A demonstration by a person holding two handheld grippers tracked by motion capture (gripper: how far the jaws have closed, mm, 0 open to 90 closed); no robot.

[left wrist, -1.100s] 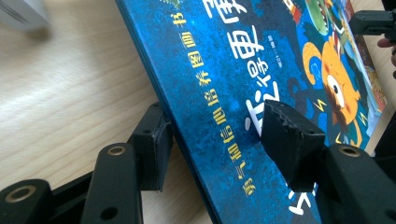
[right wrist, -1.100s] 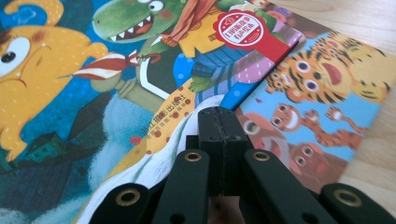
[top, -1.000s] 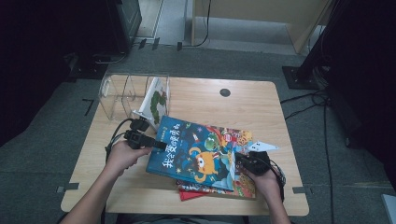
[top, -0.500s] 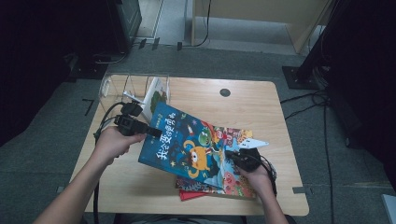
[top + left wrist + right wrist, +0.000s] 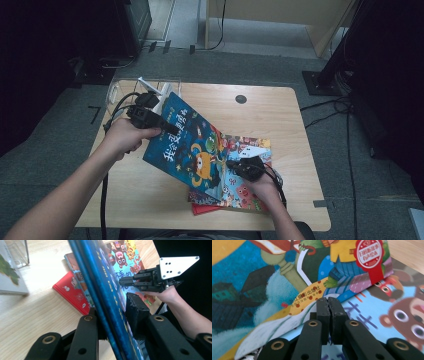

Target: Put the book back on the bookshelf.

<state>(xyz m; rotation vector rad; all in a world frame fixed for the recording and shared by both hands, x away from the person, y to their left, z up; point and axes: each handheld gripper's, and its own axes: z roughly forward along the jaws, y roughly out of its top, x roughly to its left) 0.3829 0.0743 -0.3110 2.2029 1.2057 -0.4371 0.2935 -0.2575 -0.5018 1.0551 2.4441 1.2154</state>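
On the pale wooden worktop (image 5: 150, 200), your left claw (image 5: 167, 127) is gripping the tilted blue picture book (image 5: 192, 147) at its upper-left edge; your right claw (image 5: 235, 165), clenched, is pressing its lower-right corner.

Glossy printed card on the blue picture book (image 5: 192, 145) clamped in the left gripper (image 5: 113, 322), its cover catching the light. Those jaws are matt black plastic with brass-coloured rivets. Under the book, pale wood-grain table (image 5: 150, 195), smooth, satin. Beyond the left gripper, a clear plastic box (image 5: 120, 90). By the right gripper (image 5: 235, 165), glossy paper covers in the stack (image 5: 240, 192).
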